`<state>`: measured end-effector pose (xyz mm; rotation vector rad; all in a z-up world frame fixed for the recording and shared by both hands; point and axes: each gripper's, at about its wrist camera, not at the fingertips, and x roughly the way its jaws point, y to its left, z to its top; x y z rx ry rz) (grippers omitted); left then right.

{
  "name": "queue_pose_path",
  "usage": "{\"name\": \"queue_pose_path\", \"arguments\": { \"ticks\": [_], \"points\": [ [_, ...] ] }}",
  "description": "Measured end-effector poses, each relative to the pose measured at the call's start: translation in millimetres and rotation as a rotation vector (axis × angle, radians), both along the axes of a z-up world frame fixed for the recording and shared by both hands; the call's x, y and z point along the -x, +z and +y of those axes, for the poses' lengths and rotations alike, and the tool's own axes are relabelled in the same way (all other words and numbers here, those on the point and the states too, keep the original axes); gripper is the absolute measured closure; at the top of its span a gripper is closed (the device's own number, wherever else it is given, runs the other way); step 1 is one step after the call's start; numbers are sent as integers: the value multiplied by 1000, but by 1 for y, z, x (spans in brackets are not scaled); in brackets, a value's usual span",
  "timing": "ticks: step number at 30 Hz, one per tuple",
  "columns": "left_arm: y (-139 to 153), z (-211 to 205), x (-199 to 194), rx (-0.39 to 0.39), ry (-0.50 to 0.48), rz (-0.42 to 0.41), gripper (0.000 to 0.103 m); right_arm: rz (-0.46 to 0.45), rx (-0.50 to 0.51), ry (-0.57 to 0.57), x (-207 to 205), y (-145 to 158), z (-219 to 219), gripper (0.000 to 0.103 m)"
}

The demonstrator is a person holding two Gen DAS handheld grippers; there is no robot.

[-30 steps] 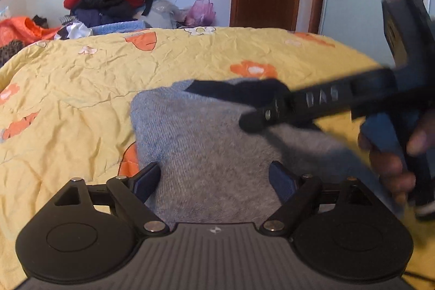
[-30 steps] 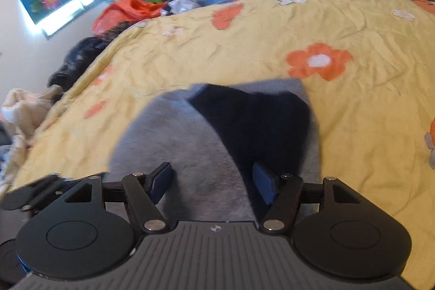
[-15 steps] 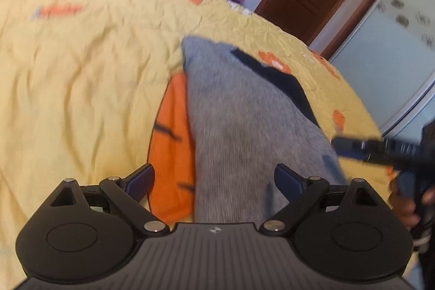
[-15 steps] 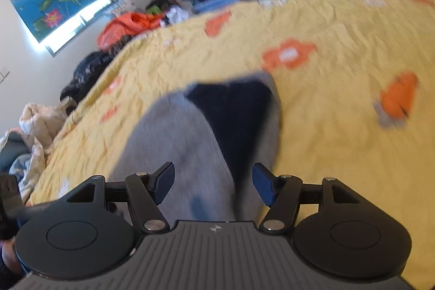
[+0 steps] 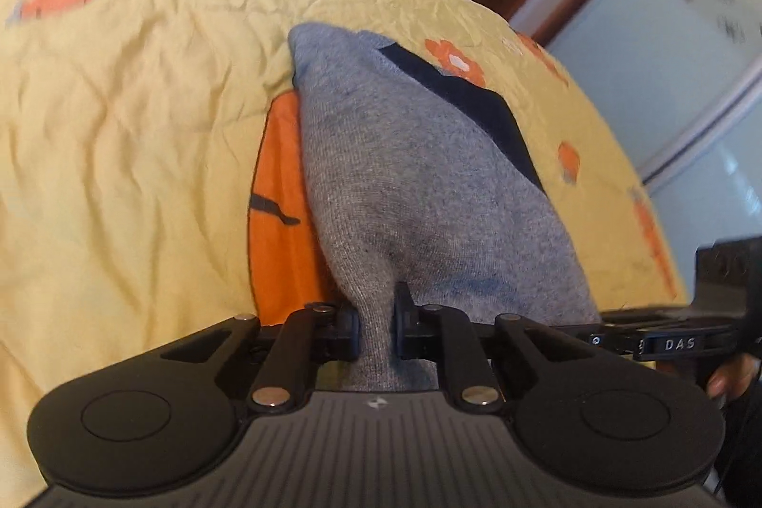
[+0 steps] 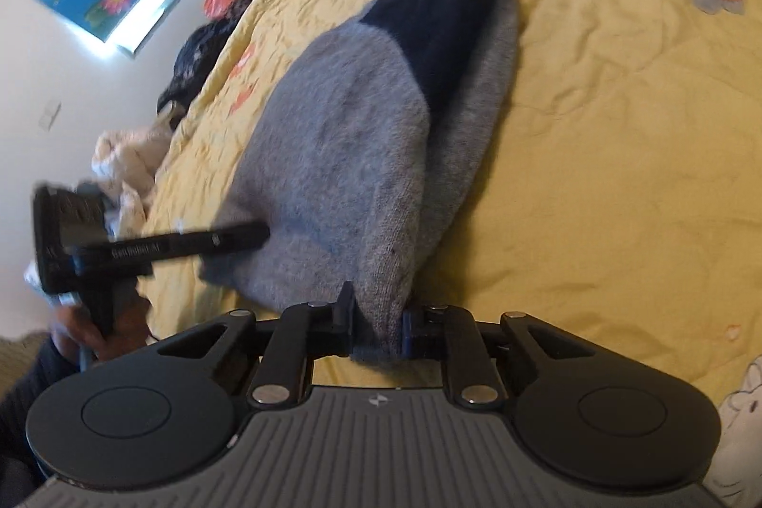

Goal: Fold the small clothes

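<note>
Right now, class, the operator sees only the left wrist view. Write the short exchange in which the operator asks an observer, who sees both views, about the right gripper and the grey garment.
Operator: Does the right gripper have the grey garment?
Observer: Yes. Its jaws have just been closing, and they pinch the garment's near corner between them.
Operator: Is there only one layer on that side?
Observer: No. A second grey layer shows beneath the top one, along the edge beside the navy patch.
</note>
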<state>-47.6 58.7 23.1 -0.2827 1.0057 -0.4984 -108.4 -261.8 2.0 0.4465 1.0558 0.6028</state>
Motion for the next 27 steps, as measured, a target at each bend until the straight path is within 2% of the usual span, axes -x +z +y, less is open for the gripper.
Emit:
{"name": "queue_pose_path", "arguments": {
  "ticks": [1,3,4,5,6,7,9,11,13,15,16,18,20,22,26,27],
  "points": [
    [-1,-1,1,-25,-21,1,90,-16,7,2,1,0,1,78],
    [-3,-1,4,-79,-36,-20,81,-11,-10,-40,-2,1,-7,76],
    [1,1,6,-83,-22,-23,79,-18,-22,-58,-3,4,-12,65],
    [7,3,8,-89,-7,-27,72,-36,-20,-78,-4,10,-18,61],
    [16,4,12,-114,13,-49,66,-71,-25,-105,-5,19,-25,51],
    [25,3,17,-141,37,-101,52,-110,-30,-142,-9,29,-32,44],
    [44,-5,25,-166,66,-270,16,-180,-11,-200,-27,48,-39,44],
    [51,-23,25,-179,47,-387,13,-244,50,-226,-56,63,-32,44],
    [50,-50,13,-209,13,-419,13,-273,89,-186,-87,69,-12,45],
    [38,-74,-2,-226,-24,-388,13,-250,100,-129,-117,63,10,45],
    [31,-84,-7,-246,-38,-371,13,-226,133,-105,-133,56,21,49],
    [13,-100,-16,-313,-59,-348,12,-143,264,-86,-157,31,40,53],
    [3,-104,-14,-340,-71,-379,7,-182,272,-100,-166,15,39,57],
    [-1,-105,-15,-349,-83,-385,3,-111,201,-160,-180,15,30,58],
    [0,-101,-15,-340,-81,-379,1,-131,279,-136,-172,26,35,60],
    [0,-100,-15,-338,-79,-379,1,-153,275,-149,-164,34,35,56]
  ]
}}
